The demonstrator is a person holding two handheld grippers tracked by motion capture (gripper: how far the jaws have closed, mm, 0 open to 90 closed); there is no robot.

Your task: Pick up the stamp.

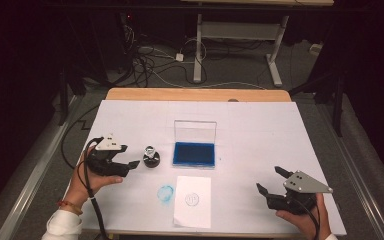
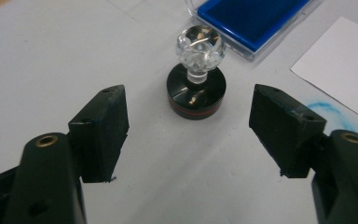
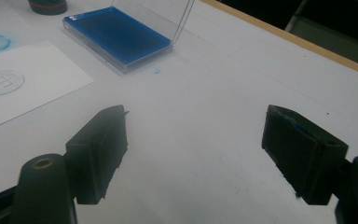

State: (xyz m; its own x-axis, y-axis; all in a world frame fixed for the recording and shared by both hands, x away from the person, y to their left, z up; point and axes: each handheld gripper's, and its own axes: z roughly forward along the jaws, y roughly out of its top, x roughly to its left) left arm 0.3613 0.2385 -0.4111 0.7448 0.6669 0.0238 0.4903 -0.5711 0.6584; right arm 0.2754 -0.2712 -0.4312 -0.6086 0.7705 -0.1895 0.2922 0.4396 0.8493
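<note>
The desk (image 1: 260, 130) is evenly lit from above while the room behind it lies dark. Shadows fall soft; the clear knob of the stamp (image 2: 196, 86) glints, and the close views are slightly grainy

Black tongs (image 1: 132, 164), grey plates, white sleeves.

Stamp (image 2: 196, 86): black round base w/ thin red band, clear faceted knob on top; ink pad (image 1: 194, 153) deep blue in a clear case w/ see-through lid. Paper slip (image 1: 193, 201) white w/ a faint blue round print, and a smeared light-blue ring (image 1: 165, 193) sits on the white table cover (image 1: 260, 140), wood edge tan at the far side. Left gripper (image 1: 135, 163) & right gripper (image 1: 269, 179) both black w/ grey plates, brass-coloured eyelets, a bit of blue on one left pad (image 2: 284, 123); red-orange bracelet (image 1: 69, 205), white sleeve (image 1: 62, 225).
</note>
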